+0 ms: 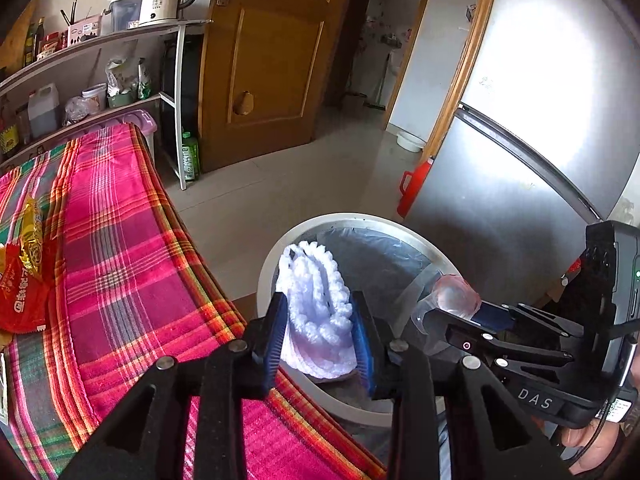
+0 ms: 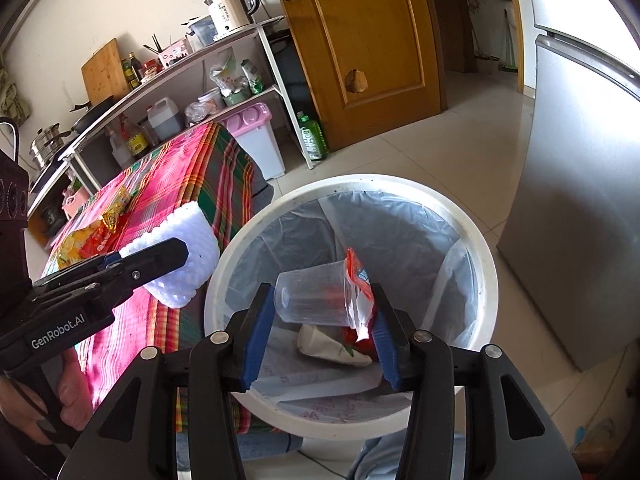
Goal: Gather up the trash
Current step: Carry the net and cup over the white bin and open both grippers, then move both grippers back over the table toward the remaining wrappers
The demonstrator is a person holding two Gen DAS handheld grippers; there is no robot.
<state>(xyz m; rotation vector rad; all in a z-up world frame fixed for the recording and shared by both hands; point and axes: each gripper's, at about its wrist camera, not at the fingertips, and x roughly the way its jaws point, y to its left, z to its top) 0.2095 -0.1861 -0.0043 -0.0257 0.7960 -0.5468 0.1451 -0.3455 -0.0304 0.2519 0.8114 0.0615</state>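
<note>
A white round bin (image 1: 269, 264) (image 2: 489, 264) with a clear liner stands on the floor beside the table. My left gripper (image 1: 320, 332) (image 2: 176, 258) is shut on a white foam net (image 1: 316, 312) (image 2: 180, 268), held at the bin's near rim by the table edge. My right gripper (image 2: 322, 328) (image 1: 448, 312) is over the bin's mouth, its pads closed on a clear plastic cup (image 2: 312, 296) (image 1: 456, 294) lying sideways with a red and clear wrapper (image 2: 360, 292) against it. Crumpled white paper (image 2: 332, 346) and red scraps lie in the bin.
The table wears a pink plaid cloth (image 1: 120, 260) (image 2: 180, 176), with red and yellow snack wrappers (image 1: 24, 280) (image 2: 92, 240) on it. A grey fridge (image 1: 520, 160) (image 2: 580, 200) stands right of the bin. Behind are shelves (image 1: 100, 40), a wooden door (image 1: 260, 60) and a pink-lidded bin (image 2: 256, 140).
</note>
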